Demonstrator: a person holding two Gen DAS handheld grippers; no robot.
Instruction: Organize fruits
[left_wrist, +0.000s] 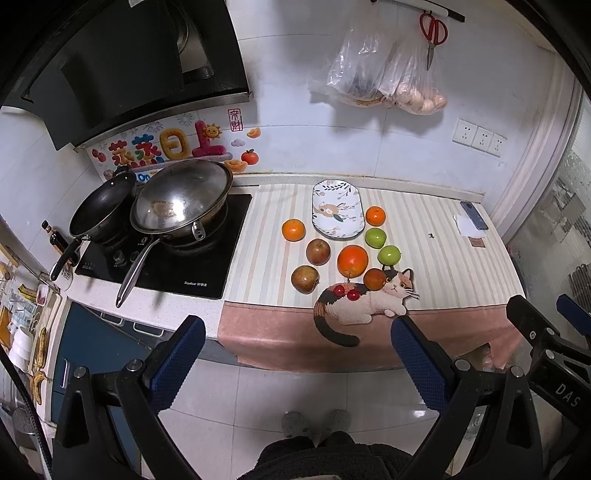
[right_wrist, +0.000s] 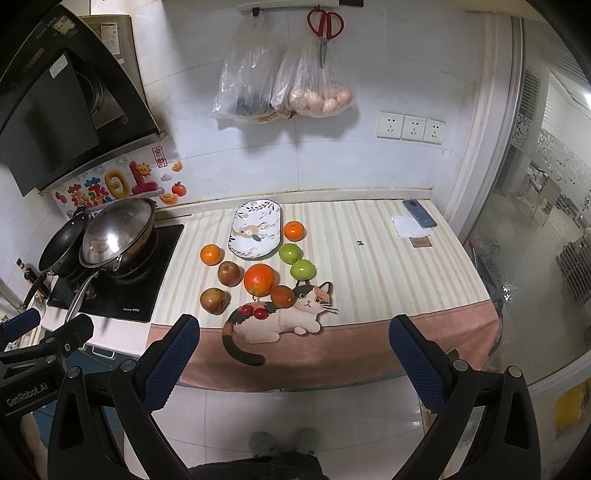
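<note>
Fruits (left_wrist: 352, 260) sit scattered beside the empty oval plate (left_wrist: 338, 208). Left gripper (left_wrist: 297, 356) and right gripper (right_wrist: 293, 352) hover back, fingers spread wide.

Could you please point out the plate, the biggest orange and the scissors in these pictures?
plate (left_wrist: 338, 192): left wrist view, bare upper part of its face.
biggest orange (right_wrist: 259, 279): right wrist view, centre of its skin.
scissors (right_wrist: 325, 23): right wrist view, red handles.

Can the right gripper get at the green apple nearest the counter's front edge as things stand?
Probably yes: the right gripper is open and empty, and the green apple sits uncovered, though another green apple crowds it.
</note>
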